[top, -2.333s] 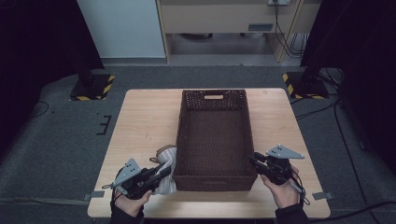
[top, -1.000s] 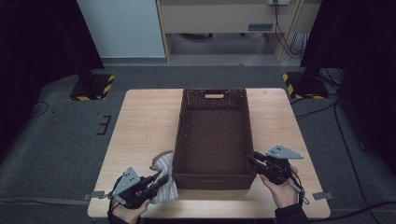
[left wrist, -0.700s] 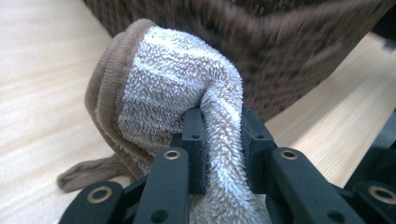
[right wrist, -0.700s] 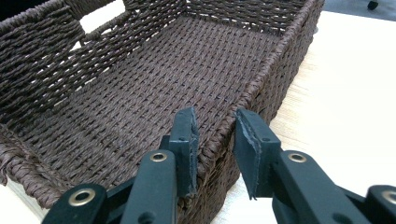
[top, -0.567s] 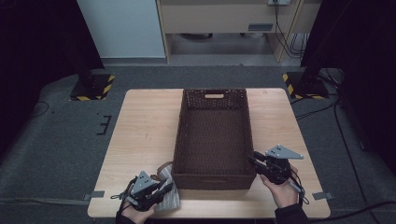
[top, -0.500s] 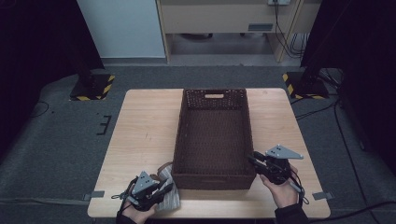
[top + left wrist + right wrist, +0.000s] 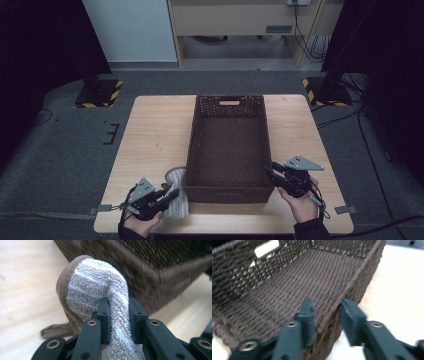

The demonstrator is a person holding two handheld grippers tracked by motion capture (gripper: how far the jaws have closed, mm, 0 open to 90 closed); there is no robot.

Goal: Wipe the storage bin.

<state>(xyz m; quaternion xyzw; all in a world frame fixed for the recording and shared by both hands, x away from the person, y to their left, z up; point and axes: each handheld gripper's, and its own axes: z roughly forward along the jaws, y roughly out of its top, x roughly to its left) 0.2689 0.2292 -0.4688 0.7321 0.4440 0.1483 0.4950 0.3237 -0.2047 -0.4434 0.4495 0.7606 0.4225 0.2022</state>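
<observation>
Two grippers are in my hands at the near edge of the table [image 7: 150, 130]. My left gripper [image 7: 169, 196] is clamped tight on a towel [image 7: 97, 290]: in the left gripper view a fold of the pale terry cloth is pinched between the two black jaws, and the rest humps up beyond them, with a brown hem running round its far side and a brown end lying flat on the wood. From above, the towel sits just beside the near left corner of the basket [image 7: 227, 192], touching or almost touching its wall. My right gripper [image 7: 325, 312] straddles the basket's right wall near the front corner, one jaw inside and one outside; its jaws have just been opening, and in the right gripper view there is a gap between the outer jaw and the rim, so they are not pressing on it. The basket is dark brown, woven and long, with a handle slot in its far end, and it stands in the middle of the table with its inside bare.
</observation>
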